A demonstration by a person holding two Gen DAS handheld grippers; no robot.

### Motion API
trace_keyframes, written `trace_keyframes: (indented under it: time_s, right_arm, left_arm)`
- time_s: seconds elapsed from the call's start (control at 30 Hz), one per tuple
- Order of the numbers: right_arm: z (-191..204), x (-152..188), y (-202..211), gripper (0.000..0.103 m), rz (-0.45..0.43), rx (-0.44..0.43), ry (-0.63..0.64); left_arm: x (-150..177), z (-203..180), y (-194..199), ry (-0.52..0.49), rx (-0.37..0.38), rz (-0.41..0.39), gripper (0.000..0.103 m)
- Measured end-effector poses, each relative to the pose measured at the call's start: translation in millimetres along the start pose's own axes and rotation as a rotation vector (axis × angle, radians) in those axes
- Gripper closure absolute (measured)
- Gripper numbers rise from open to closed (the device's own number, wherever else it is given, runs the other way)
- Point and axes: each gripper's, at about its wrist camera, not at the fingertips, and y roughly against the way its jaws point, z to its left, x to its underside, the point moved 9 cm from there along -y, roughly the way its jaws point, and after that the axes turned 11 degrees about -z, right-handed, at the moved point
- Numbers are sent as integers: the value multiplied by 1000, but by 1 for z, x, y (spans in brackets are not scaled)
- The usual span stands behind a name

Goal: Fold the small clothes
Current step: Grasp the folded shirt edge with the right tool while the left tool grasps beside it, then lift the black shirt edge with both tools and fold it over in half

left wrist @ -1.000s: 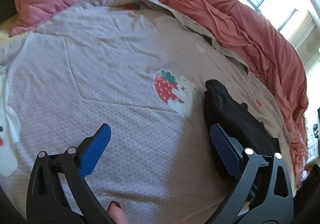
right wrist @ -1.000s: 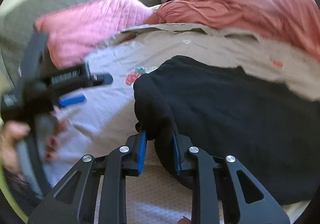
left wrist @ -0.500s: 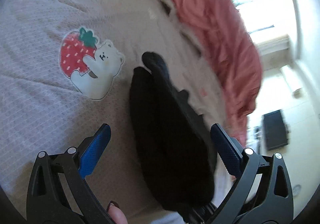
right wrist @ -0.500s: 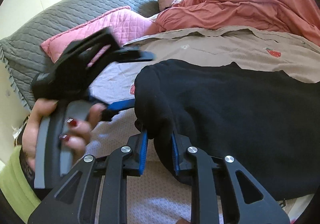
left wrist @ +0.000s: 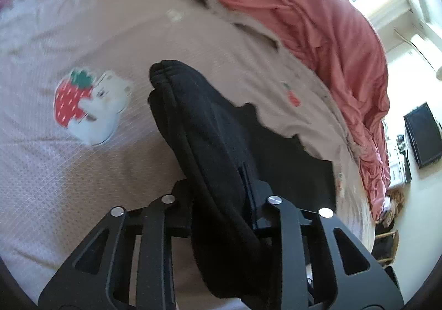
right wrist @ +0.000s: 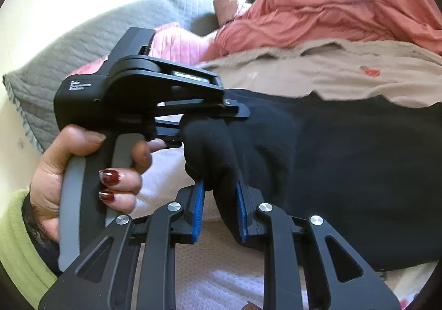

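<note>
A black garment [left wrist: 210, 138] lies on the bed [left wrist: 138, 42], on a beige cover with a strawberry-and-bear patch [left wrist: 88, 108], and that patch serves as the landmark here. In the left wrist view the garment sits just right of the patch, a bunched fold of it rising toward the camera while the rest spreads flat further right. The left gripper [left wrist: 221, 194] is below and right of the patch; its jaws are closing, the thick fold of garment fills the gap between them, and the pads already bear on the cloth on both sides. In the right wrist view the right gripper [right wrist: 219, 207] pinches another bunched edge of the garment [right wrist: 345, 171], its blue pads [right wrist: 197, 207] pressed against the cloth from either side. The left gripper [right wrist: 215, 113] shows in that view too, held by a hand [right wrist: 83, 166] with dark red nails and a yellow-green sleeve [right wrist: 16, 241], its fingers meeting the garment just above the right gripper's hold. Beyond the patch, toward the far side of the bed, a salmon blanket [left wrist: 317, 11] lies heaped; a pink pillow [right wrist: 176, 44] and a grey one [right wrist: 69, 42] lie at the head.
</note>
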Motion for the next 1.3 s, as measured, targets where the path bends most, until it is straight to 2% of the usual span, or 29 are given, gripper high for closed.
trace_keyframes:
  time_s: [0.17, 0.37, 0.53, 0.7, 0.77, 0.8, 0.83, 0.87, 0.9, 0.97, 1.07, 1.13, 1.3]
  right_arm:
    - [-25, -23, 38, 84, -88, 24, -36]
    - [-72, -43, 87, 85, -184, 72, -121]
    - [-109, -45, 119, 85, -226, 114, -186]
    - [-146, -36, 144, 85, -240, 146, -259]
    - [-161, -27, 150, 85, -234, 164, -295]
    - [-167, -25, 151, 85, -229, 169, -311]
    - [-174, -20, 152, 85, -220, 181, -336]
    - [-186, -13, 153, 85, -206, 200, -370]
    - [-196, -7, 154, 85, -192, 214, -402]
    - [-218, 7, 157, 84, -158, 244, -480]
    - [-237, 25, 159, 77, -133, 232, -575]
    - [-240, 29, 160, 77, -126, 247, -556]
    - [-243, 29, 175, 74, -134, 305, -487]
  left_arm:
    - [0, -56, 10, -82, 15, -19, 87]
    - [11, -136, 3, -187, 53, -12, 87]
    - [37, -187, -16, -270, 67, 17, 87]
    - [63, -216, -37, -318, 76, 62, 87]
    - [75, -225, -48, -343, 80, 81, 84]
    - [82, -231, -54, -353, 106, 90, 74]
    - [85, -235, -56, -355, 126, 92, 55]
    - [89, -236, -59, -353, 150, 92, 47]
    - [93, -236, -60, -351, 161, 91, 45]
    - [96, -228, -59, -356, 161, 70, 45]
    - [93, -202, -51, -399, 80, 1, 47]
    - [90, -188, -43, -460, 6, -65, 49]
    - [88, -164, -25, -522, -61, -135, 49]
